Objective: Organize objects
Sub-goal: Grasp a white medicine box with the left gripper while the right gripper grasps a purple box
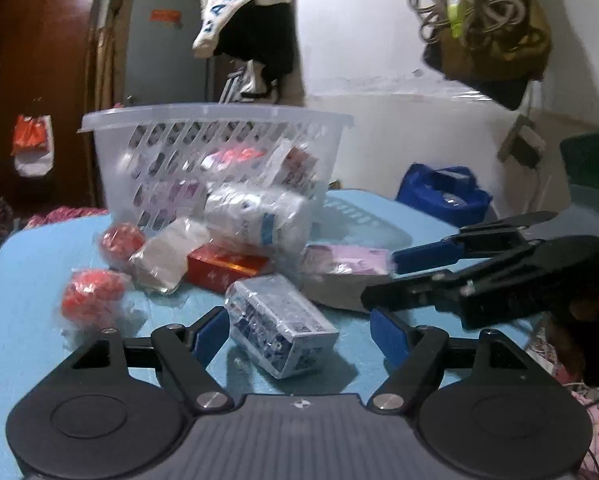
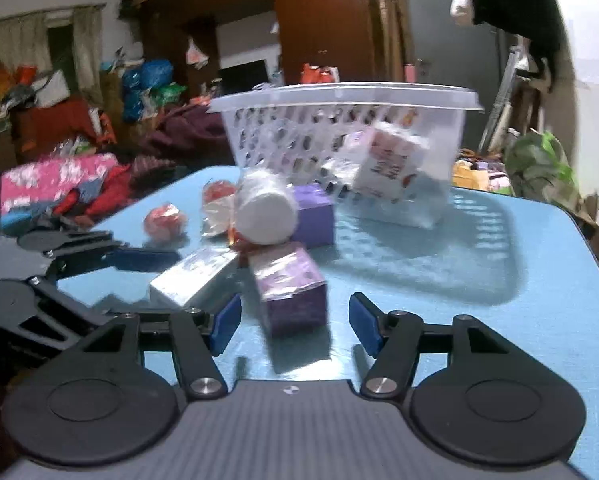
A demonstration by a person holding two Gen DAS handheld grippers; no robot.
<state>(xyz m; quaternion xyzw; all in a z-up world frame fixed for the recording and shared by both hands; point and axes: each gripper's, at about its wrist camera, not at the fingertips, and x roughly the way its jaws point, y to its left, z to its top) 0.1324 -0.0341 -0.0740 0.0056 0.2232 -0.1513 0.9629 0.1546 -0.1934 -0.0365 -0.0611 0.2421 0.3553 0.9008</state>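
A translucent plastic basket (image 1: 203, 120) stands at the back of the blue table (image 1: 27, 264), with a red-and-white packet inside it (image 2: 391, 160). In front lie wrapped goods: a white-and-blue box (image 1: 283, 320), a white roll (image 1: 255, 212), a red box (image 1: 223, 268), two red balls (image 1: 91, 292), a purple box (image 2: 291, 284). My left gripper (image 1: 299, 330) is open around the white-and-blue box, not touching it. My right gripper (image 2: 293, 322) is open, with the purple box between its jaws. The right gripper also shows at the right of the left wrist view (image 1: 383, 276).
A blue bag (image 1: 443, 192) sits beyond the table's right edge. Clothes hang on the wall (image 1: 251, 24). Piles of clothes and bags (image 2: 59, 184) lie left of the table. The table's right part (image 2: 499, 280) holds only the basket's shadow.
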